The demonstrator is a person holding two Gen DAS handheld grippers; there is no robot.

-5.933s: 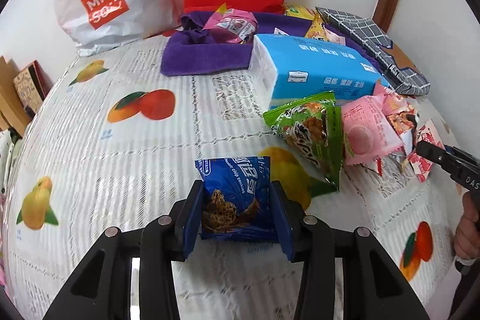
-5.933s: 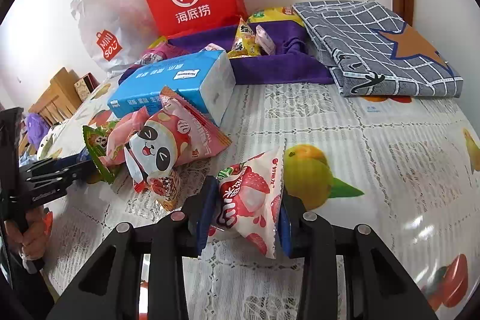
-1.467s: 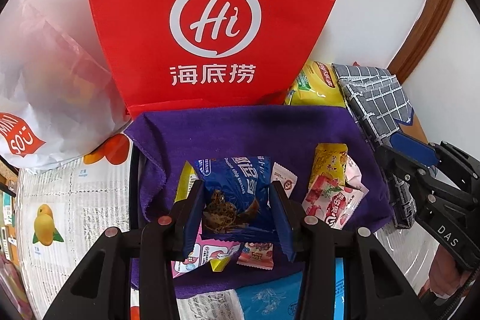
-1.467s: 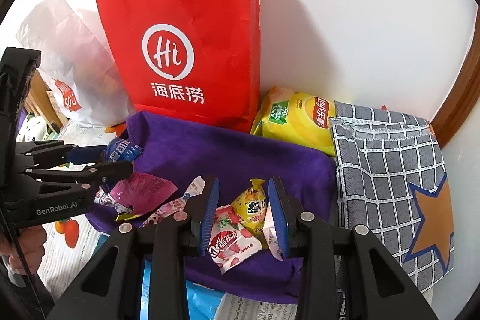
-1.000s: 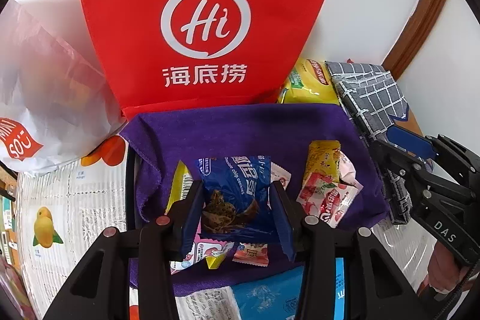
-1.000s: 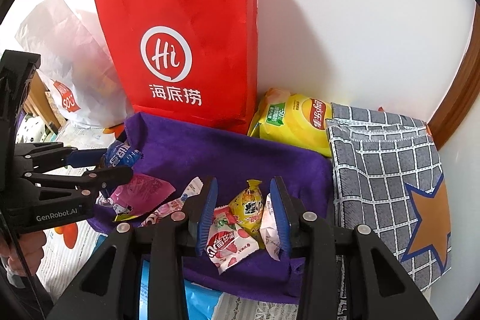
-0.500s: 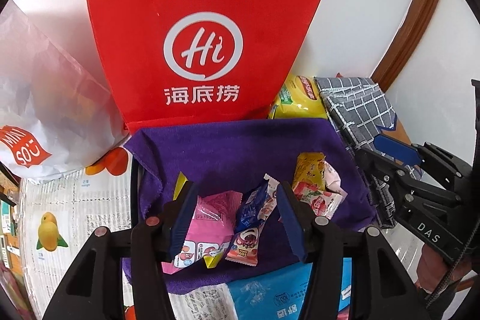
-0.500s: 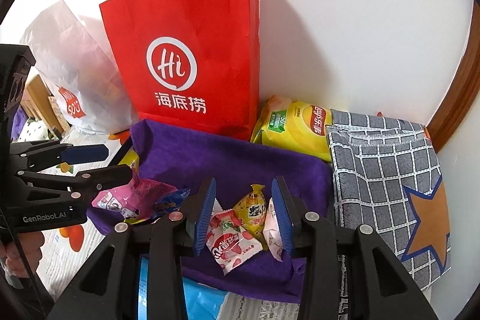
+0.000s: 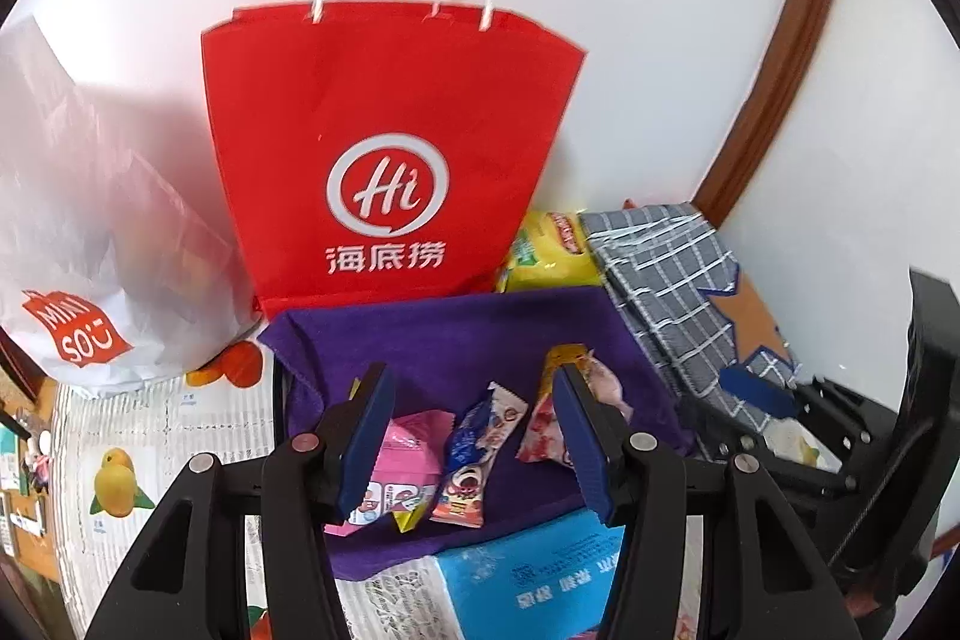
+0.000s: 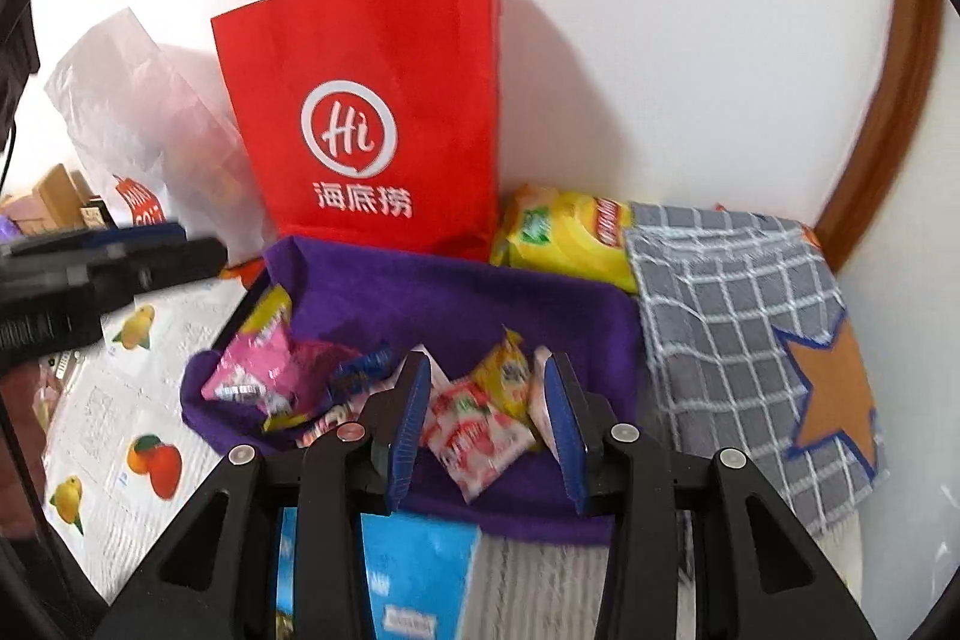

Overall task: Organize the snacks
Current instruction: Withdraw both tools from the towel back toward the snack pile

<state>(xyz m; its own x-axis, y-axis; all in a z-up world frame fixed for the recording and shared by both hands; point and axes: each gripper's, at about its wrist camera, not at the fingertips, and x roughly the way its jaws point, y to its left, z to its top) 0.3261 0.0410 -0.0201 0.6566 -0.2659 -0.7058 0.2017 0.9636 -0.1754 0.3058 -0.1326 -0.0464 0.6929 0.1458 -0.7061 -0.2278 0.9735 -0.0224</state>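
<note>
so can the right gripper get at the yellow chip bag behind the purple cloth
Probably yes: the right gripper is open and empty, and the yellow chip bag lies exposed beyond the purple cloth, with only low snack packets between.

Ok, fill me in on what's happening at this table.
A person with a gripper in each hand is sorting snacks into a purple cloth-lined bin in front of a red paper bag. Both the left gripper and the right gripper hang over the bin with jaws open and nothing held. Several small packets lie inside, among them a pink one, a blue one and a strawberry one. A blue tissue pack sits just in front of the bin.
</note>
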